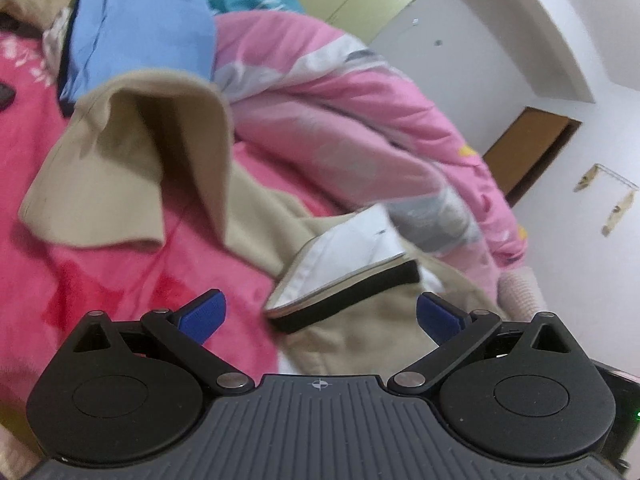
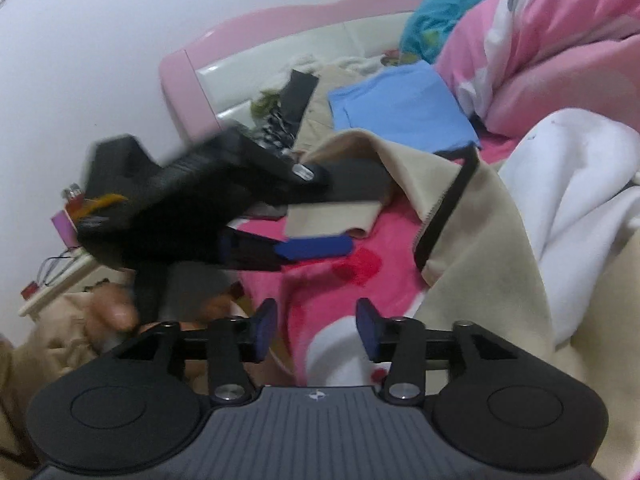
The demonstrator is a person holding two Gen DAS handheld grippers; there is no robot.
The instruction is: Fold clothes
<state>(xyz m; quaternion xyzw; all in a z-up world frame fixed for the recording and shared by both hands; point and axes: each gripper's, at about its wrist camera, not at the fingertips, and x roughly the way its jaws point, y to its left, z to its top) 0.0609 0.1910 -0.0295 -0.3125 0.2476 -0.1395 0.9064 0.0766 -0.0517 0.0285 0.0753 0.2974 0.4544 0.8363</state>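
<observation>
Left gripper [image 1: 318, 314] and right gripper [image 2: 316, 330], 2 units, both released and holding nothing, hover above beige garment [image 1: 132, 152] crumpled on pink blanket [image 1: 100, 280].

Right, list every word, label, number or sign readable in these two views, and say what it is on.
No readable text in either view.
Left gripper body: a small crosshair mark, no letters.
Right gripper body: a small emblem, too blurred to read.
Beige garment: no legible label.
</observation>
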